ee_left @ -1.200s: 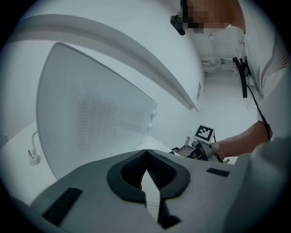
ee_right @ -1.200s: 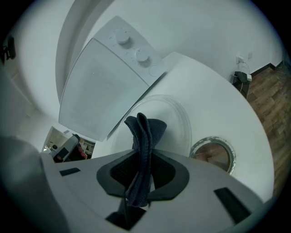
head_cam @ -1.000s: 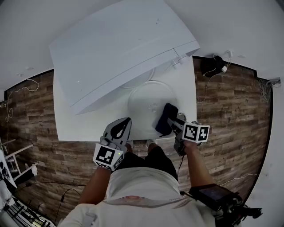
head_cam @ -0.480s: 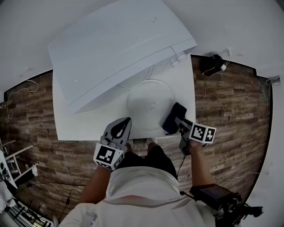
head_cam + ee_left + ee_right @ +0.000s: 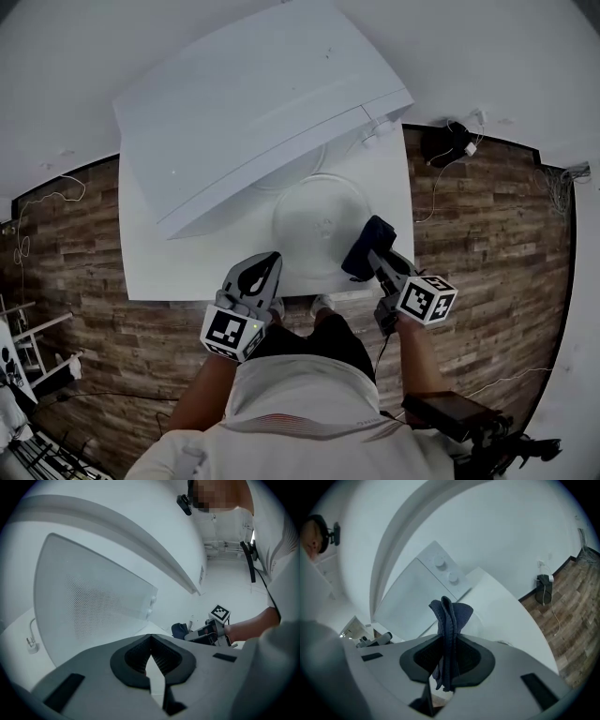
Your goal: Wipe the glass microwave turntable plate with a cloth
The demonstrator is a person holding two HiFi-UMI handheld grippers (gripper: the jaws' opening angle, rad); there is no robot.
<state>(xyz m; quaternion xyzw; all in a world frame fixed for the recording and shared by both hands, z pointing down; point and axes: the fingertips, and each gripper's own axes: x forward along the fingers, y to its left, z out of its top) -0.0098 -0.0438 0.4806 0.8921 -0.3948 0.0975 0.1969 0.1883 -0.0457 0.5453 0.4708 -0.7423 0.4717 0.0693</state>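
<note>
The clear glass turntable plate [image 5: 314, 220] lies flat on the white table [image 5: 178, 267], in front of the white microwave [image 5: 253, 103]. My right gripper [image 5: 377, 255] is shut on a dark blue cloth [image 5: 366, 246], which rests at the plate's right rim. In the right gripper view the cloth [image 5: 450, 616] stands folded between the jaws of that gripper [image 5: 448, 653]. My left gripper [image 5: 261, 267] hangs at the table's front edge, left of the plate, shut and holding nothing. The left gripper [image 5: 151, 660] view shows the cloth [image 5: 179, 630] far off to the right.
The microwave [image 5: 440, 569] has two round knobs facing the plate. A white plug on a cord [image 5: 30, 645] lies on the table at the left. On the wooden floor [image 5: 487, 244] to the right sit a black object and cables [image 5: 448, 141].
My right gripper has drawn the cloth rightward from over the plate's right part to its right rim. The left gripper has stayed where it was.
</note>
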